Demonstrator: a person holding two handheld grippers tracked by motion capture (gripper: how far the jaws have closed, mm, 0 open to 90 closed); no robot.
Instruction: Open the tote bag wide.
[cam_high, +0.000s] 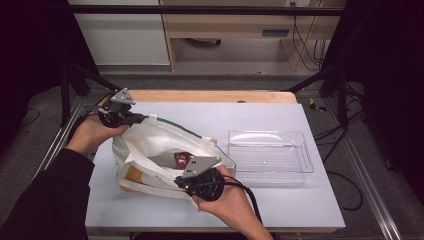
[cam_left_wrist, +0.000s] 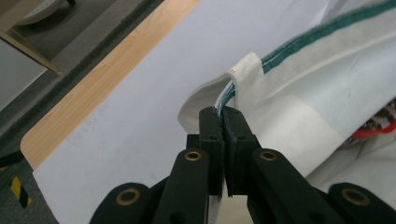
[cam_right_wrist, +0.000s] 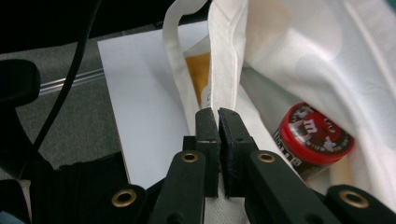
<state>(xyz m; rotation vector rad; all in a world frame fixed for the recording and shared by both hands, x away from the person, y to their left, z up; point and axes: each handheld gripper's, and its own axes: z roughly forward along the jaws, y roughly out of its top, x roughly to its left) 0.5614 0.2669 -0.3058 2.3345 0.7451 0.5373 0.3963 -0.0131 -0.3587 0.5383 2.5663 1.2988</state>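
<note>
Both grippers are clamped on the white tote bag (cam_high: 160, 150): the left gripper (cam_left_wrist: 223, 122) pinches its far-left rim, the right gripper (cam_right_wrist: 218, 122) its near edge, mouth spread wide. A red candy tub (cam_right_wrist: 312, 140) lies inside. The clear tray (cam_high: 270, 152) on the right waits empty; unpacking looks barely begun.

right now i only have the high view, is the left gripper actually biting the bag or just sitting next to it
Observer: It's biting. The left gripper has its jaws shut on the green-trimmed rim of the tote bag, beside a sewn handle tab.
Operator: ok and the right one
Observer: The right gripper is also shut on the bag's rim, on the near side of the opening, next to a handle strap.
Operator: whats the red thing inside, cant make it out
Observer: A round red container with an m&m's label, lying on its side in the bag.
</note>
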